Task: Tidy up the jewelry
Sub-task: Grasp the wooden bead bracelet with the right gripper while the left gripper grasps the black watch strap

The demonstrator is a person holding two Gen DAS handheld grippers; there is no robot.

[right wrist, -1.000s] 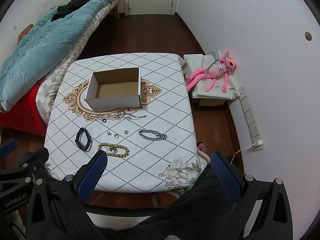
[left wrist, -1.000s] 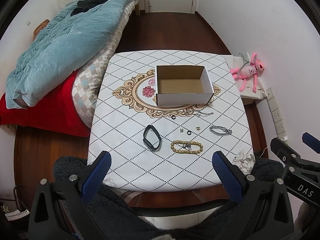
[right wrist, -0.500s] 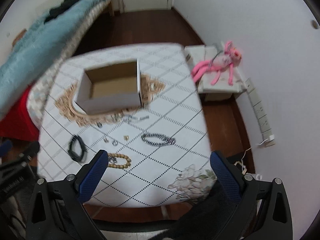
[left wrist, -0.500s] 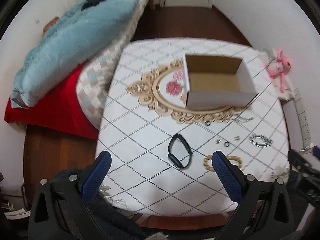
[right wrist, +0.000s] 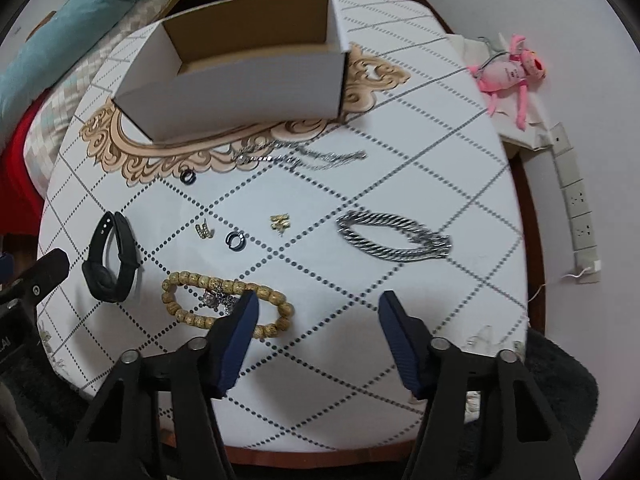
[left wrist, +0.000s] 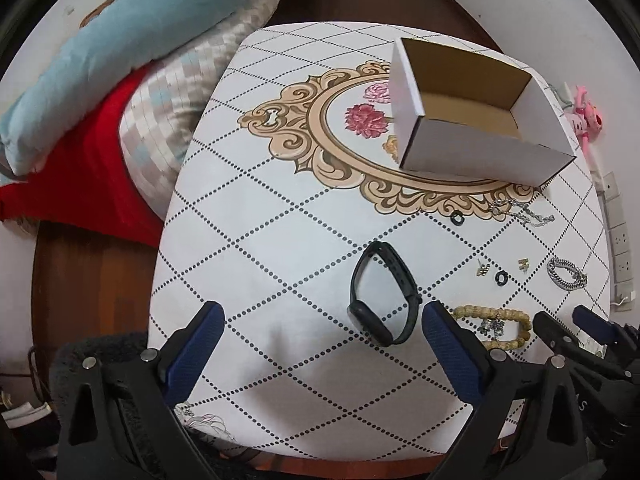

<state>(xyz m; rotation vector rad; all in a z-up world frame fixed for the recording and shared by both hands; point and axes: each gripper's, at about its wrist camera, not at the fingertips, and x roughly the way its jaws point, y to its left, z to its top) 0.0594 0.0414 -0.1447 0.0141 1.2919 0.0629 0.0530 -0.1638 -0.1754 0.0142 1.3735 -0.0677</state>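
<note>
Jewelry lies on the patterned table. A black wristband lies just ahead of my open, empty left gripper. A wooden bead bracelet with a small sparkly piece inside sits by the left finger of my open, empty right gripper. A twisted silver bracelet, a silver chain, two dark rings and two small gold pieces lie beyond. An open empty white box stands at the back.
A bed with a teal duvet and a red sheet borders the table's left side. A pink plush toy and wall sockets are on the right. A dark fuzzy seat is under the near table edge.
Both grippers have moved forward and down toward the table. The left one now hovers near the black wristband, the right one near the bead bracelet. The jewelry has not moved.
</note>
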